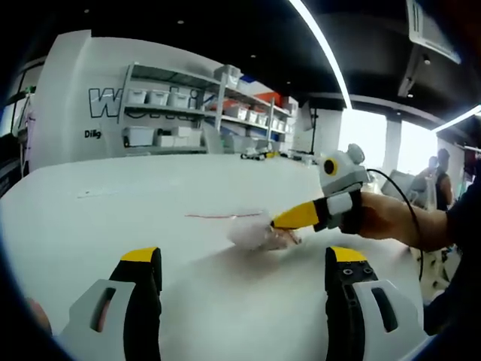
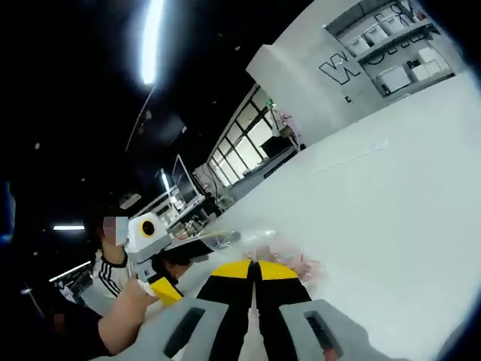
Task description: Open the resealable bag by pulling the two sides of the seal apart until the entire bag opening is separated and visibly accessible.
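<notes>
Two grippers at work over one white worktop (image 1: 113, 218), bag (image 1: 259, 235) lying right of centre in the left gripper view. Starting at the left of that view: own left gripper (image 1: 244, 282) low in the frame, jaws spread wide and holding nothing, well short of the bag. Moving right: thin red seal line trailing left from the crumpled clear plastic, then the right gripper (image 1: 279, 220) coming in from the right edge with a hand (image 1: 383, 218) behind it, yellow tips closed at the bag's near right side. Cannot tell from here exactly which layer is pinched.

Switching to the right gripper view, left to right: left gripper (image 2: 169, 292) at lower left, held in a hand (image 2: 124, 312); own jaws at bottom centre pressed together on the clear film of the bag (image 2: 259, 244), contents showing reddish just beyond the tips.

Judging the step as setting up the second grip, seal probably not yet parted. Best done by bringing the open left jaws forward to the lip opposite the one already held, taking one layer only, close to the red seal. Then pulling the two sides steadily apart, not upward, working along the seal until the whole mouth gapes. Worth avoiding a grab of both layers, which would only drag the bag across the worktop
</notes>
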`<state>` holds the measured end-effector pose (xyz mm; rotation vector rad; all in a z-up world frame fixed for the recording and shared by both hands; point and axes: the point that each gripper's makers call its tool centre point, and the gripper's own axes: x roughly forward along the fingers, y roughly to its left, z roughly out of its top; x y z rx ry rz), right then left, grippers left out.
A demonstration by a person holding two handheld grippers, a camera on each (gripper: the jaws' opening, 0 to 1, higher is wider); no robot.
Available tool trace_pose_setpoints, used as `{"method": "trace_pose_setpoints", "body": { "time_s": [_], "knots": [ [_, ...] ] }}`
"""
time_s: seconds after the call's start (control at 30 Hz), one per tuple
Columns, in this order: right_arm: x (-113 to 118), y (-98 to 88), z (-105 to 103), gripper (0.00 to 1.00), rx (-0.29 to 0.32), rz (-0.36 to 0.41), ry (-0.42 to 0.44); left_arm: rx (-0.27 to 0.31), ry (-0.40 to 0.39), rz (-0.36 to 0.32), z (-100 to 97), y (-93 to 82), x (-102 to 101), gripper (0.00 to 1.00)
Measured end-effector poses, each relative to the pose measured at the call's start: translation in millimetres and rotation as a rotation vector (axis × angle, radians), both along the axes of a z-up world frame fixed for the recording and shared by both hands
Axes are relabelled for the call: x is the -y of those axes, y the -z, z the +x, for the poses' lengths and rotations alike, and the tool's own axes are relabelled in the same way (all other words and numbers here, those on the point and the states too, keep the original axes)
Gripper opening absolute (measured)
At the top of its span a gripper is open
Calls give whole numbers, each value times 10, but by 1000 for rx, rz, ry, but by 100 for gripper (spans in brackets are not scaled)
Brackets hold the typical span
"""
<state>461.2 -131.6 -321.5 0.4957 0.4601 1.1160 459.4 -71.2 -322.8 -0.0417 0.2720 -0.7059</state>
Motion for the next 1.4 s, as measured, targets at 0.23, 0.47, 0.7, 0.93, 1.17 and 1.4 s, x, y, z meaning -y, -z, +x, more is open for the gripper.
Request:
{"method": "trace_pose_setpoints", "body": {
  "time_s": [0.23, 0.47, 0.7, 0.93, 1.17, 1.4],
  "knots": [
    [5, -5, -50, 0, -21, 29, -1, -7, 12, 0, -16, 31, 64, 87],
    [-6, -12, -78, 0, -33, 46, -4, -8, 17, -10, -30, 13, 78, 81],
    [-15, 2, -119, 0, -61, 74, -11, -15, 26, -18, -35, 23, 119, 78],
    [0, -2, -134, 0, -65, 78, -10, -24, 35, -26, -49, 33, 145, 71],
    [-12, 8, -196, 0, -70, 78, -21, -32, 47, -53, -99, 7, 194, 64],
    [0, 15, -220, 0, -84, 91, -24, -35, 49, -56, -116, 9, 223, 57]
  ]
}}
